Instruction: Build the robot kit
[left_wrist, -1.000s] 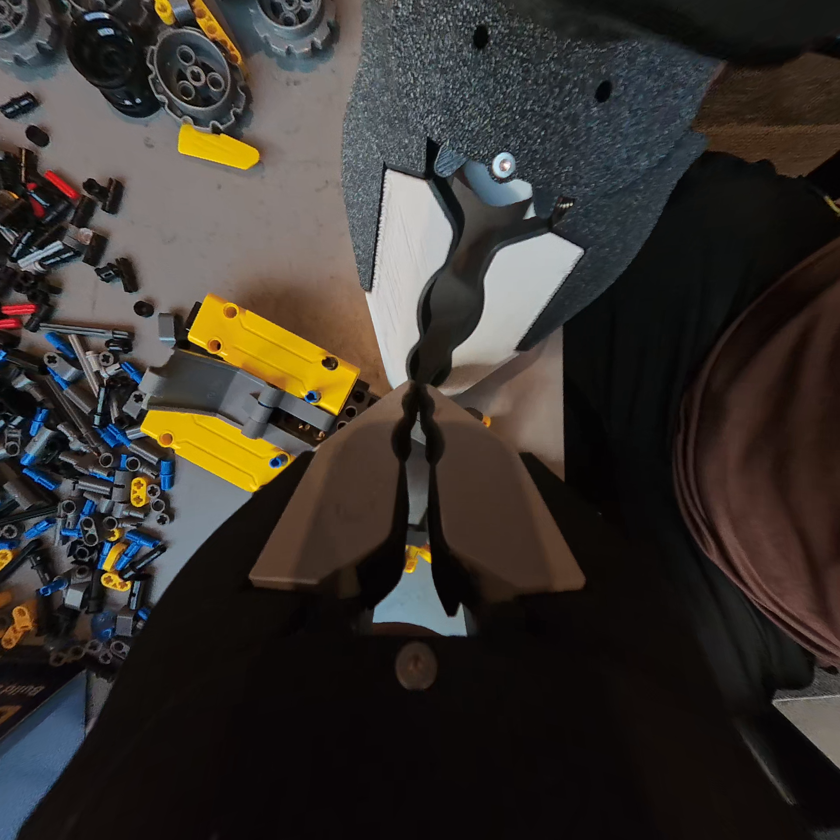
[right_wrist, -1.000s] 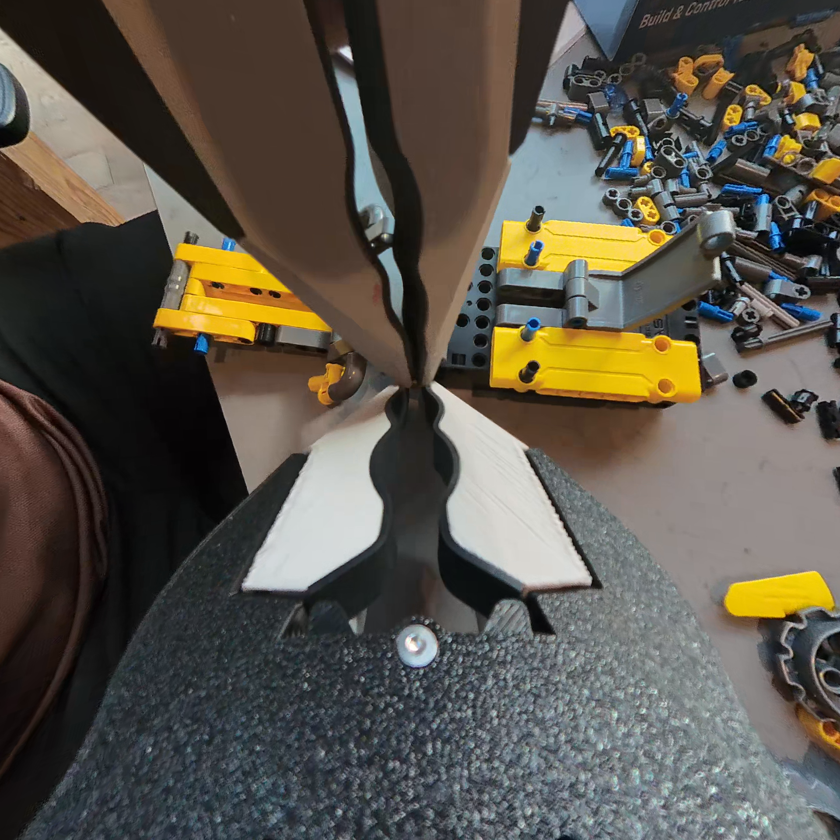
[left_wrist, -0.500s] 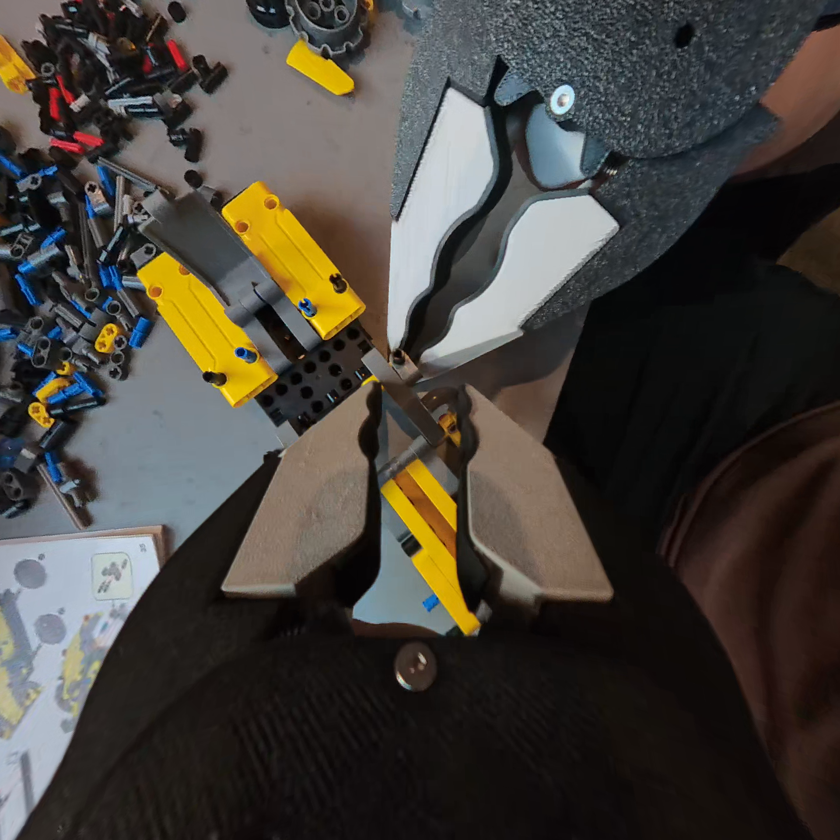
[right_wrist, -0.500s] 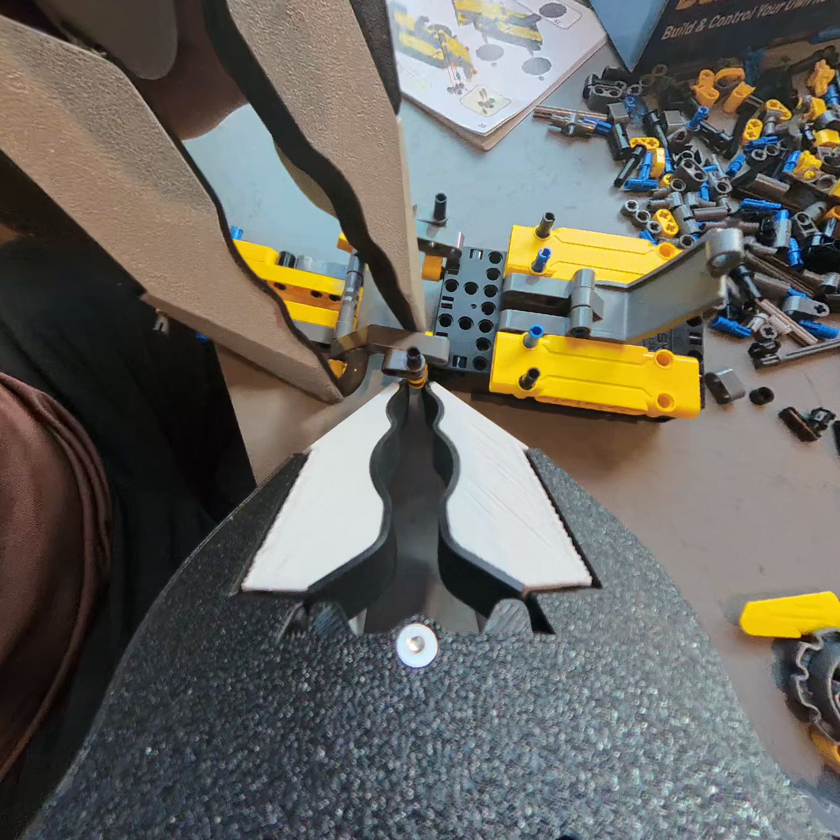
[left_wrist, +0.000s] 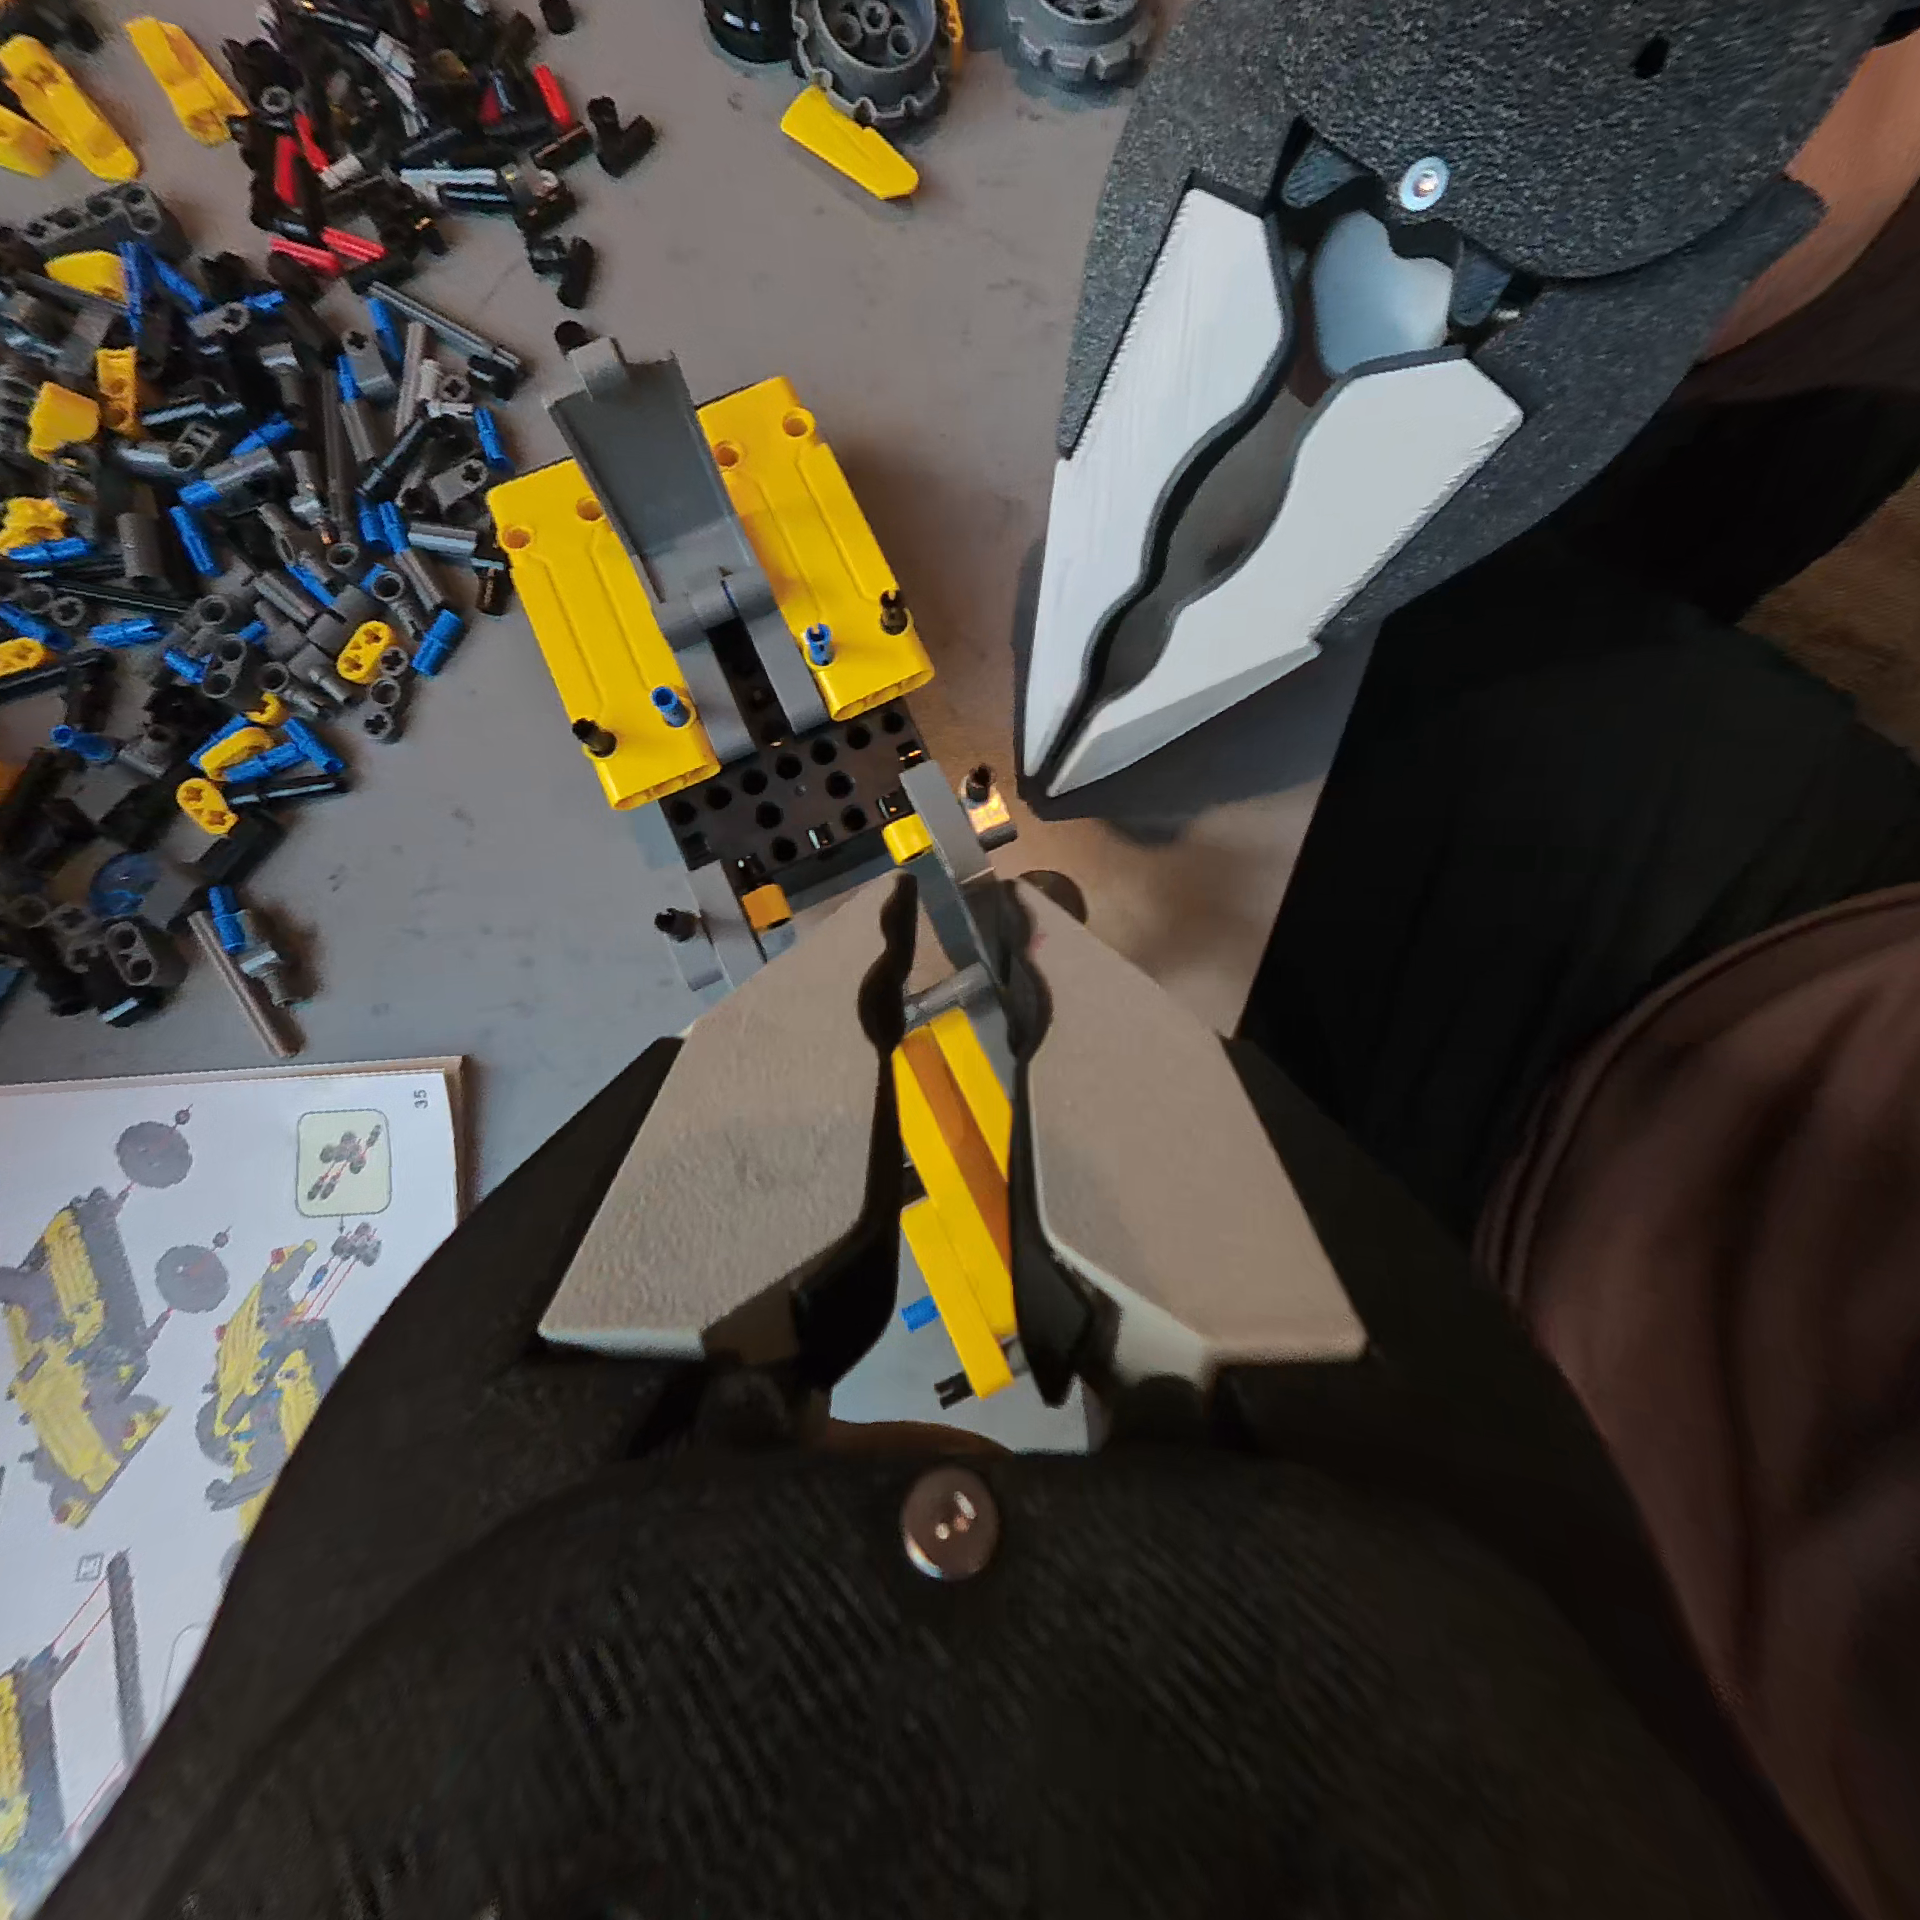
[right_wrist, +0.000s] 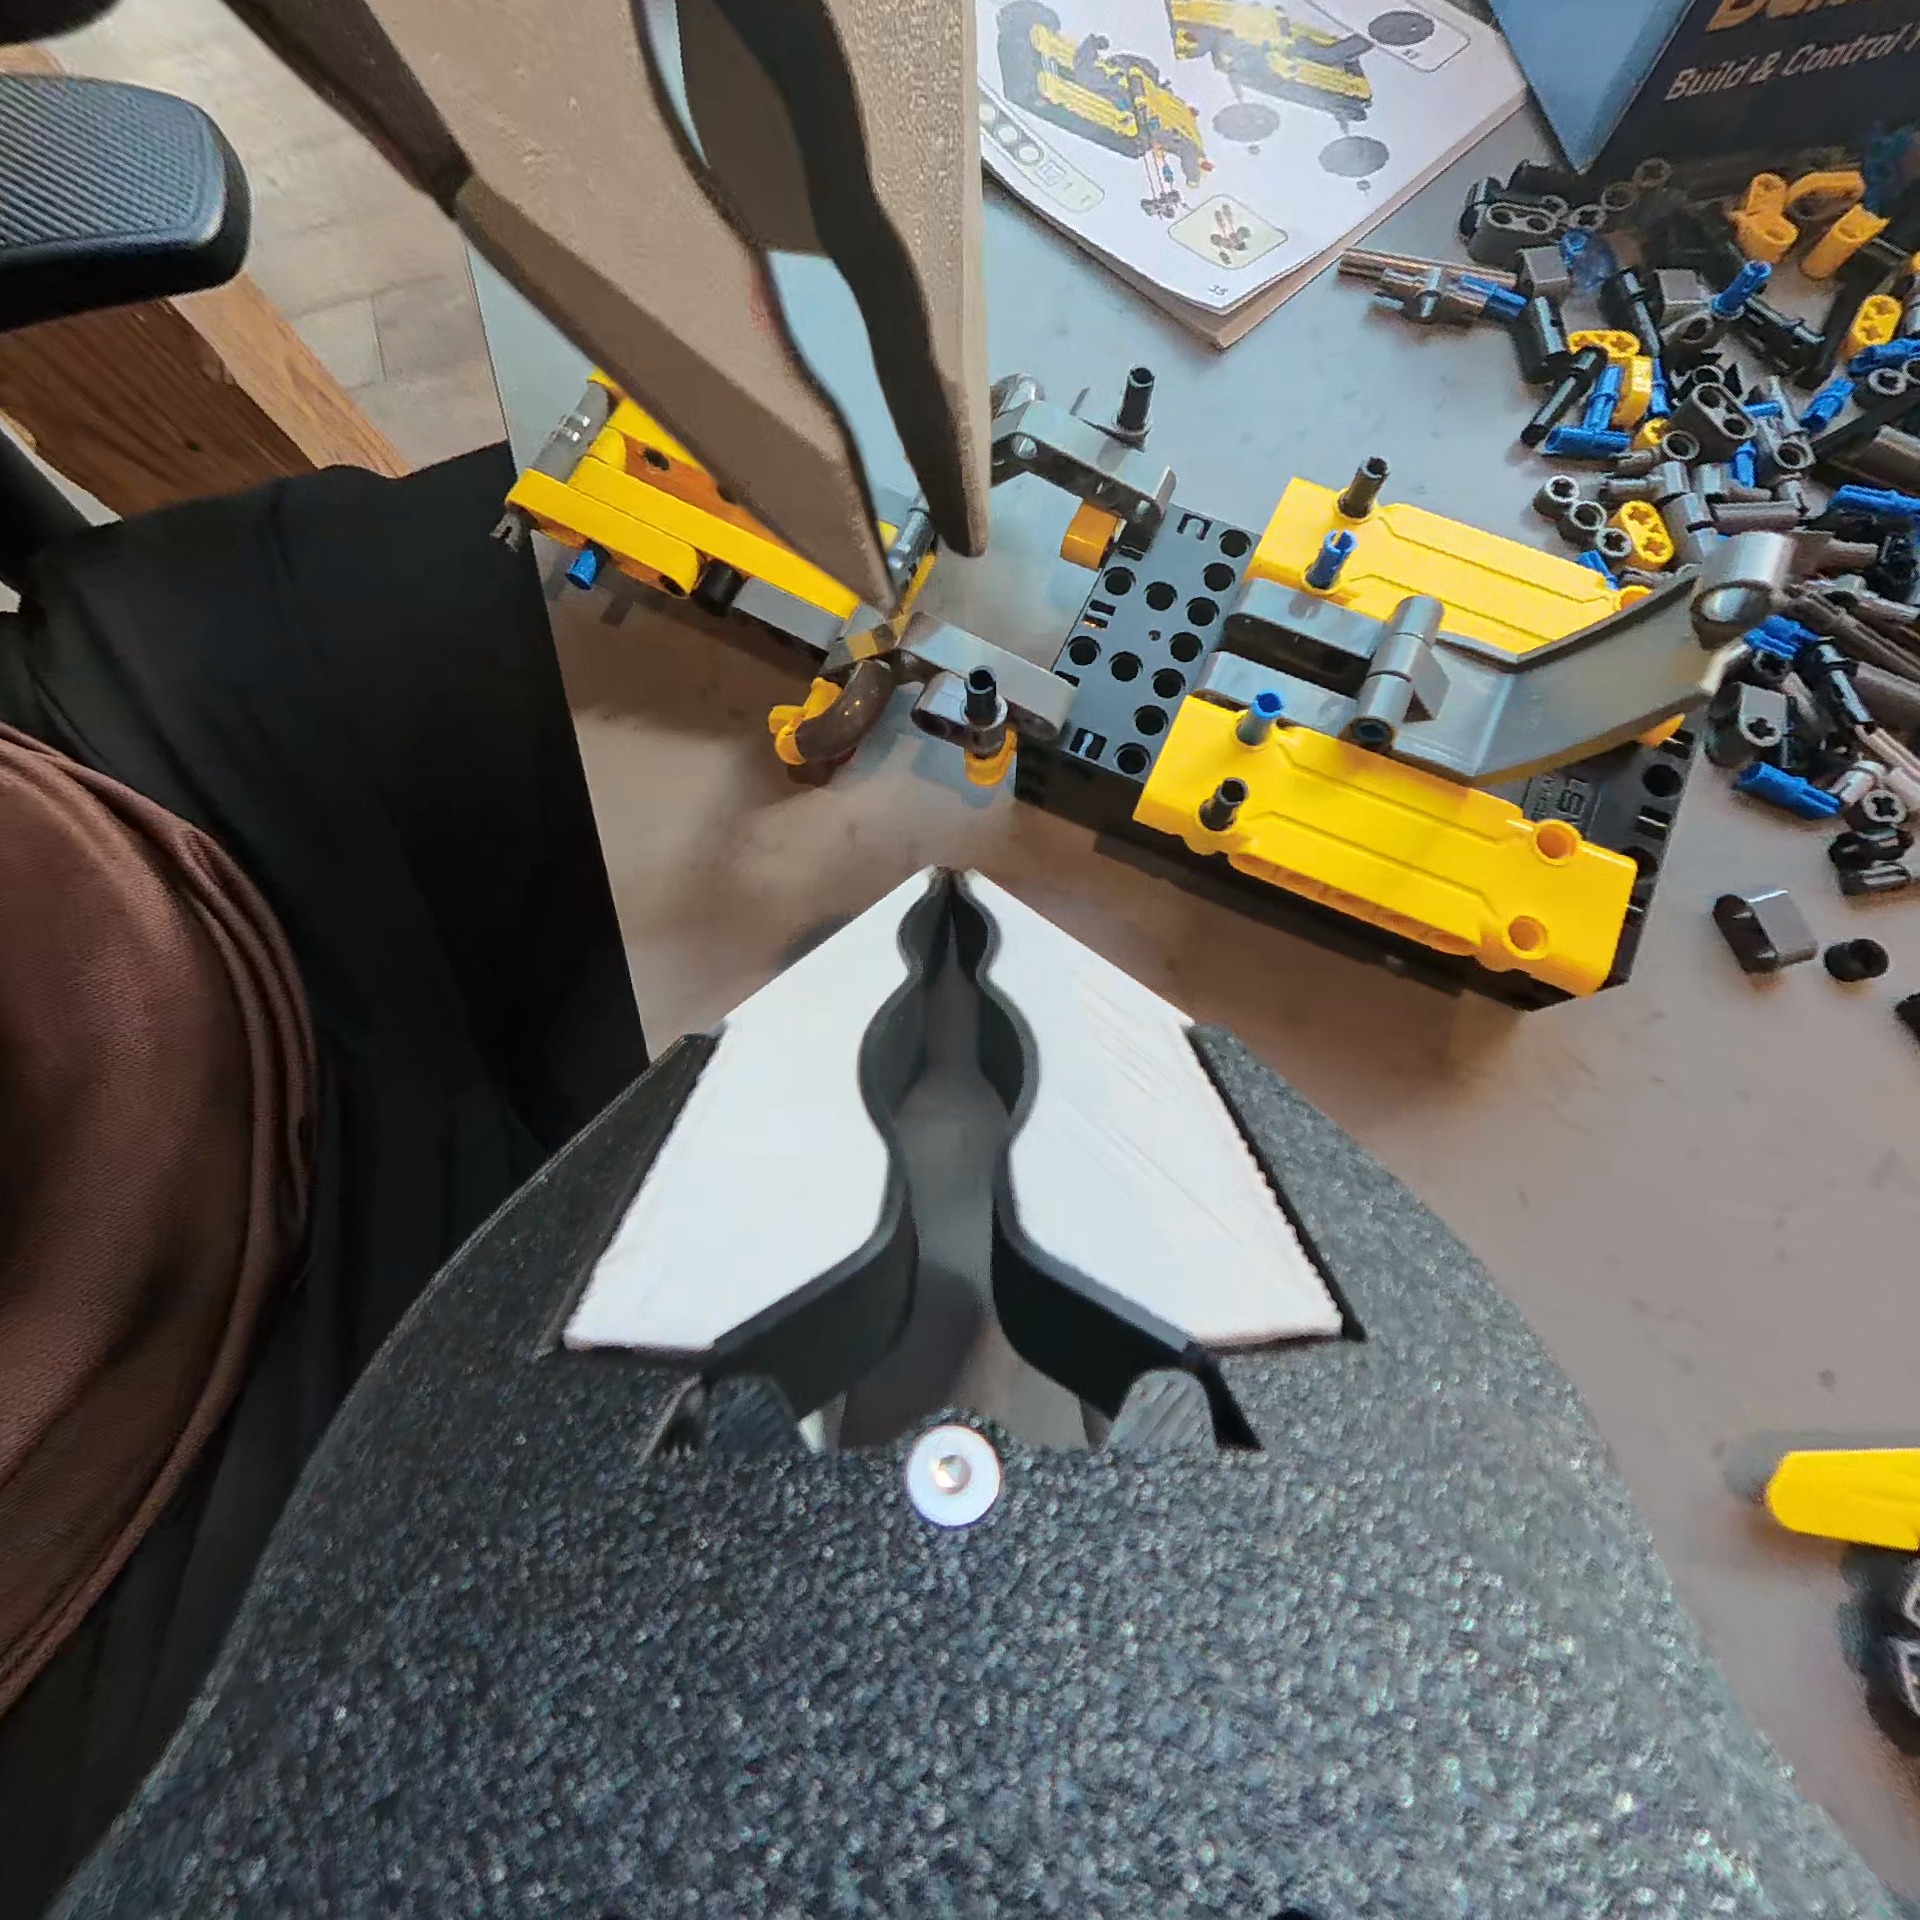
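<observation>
Hobby or office desk: grey tabletop (left_wrist: 914, 291), loose brick parts (left_wrist: 260, 468) upper left, booklet (left_wrist: 208, 1299) lower left, chair armrest (right_wrist: 104, 197).

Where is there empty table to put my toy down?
Bare grey table lies right of the right tongs, below the yellow-and-black model. Another free patch sits between that model and the booklet. The loose parts pile is crowded.

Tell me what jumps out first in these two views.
The yellow-and-grey brick assembly on the grey table, between both grippers. The left gripper straddles its yellow beam arm, jaws slightly apart; the right gripper hovers beside it, jaws closed and empty. A heap of loose small pieces lies beyond.
</observation>
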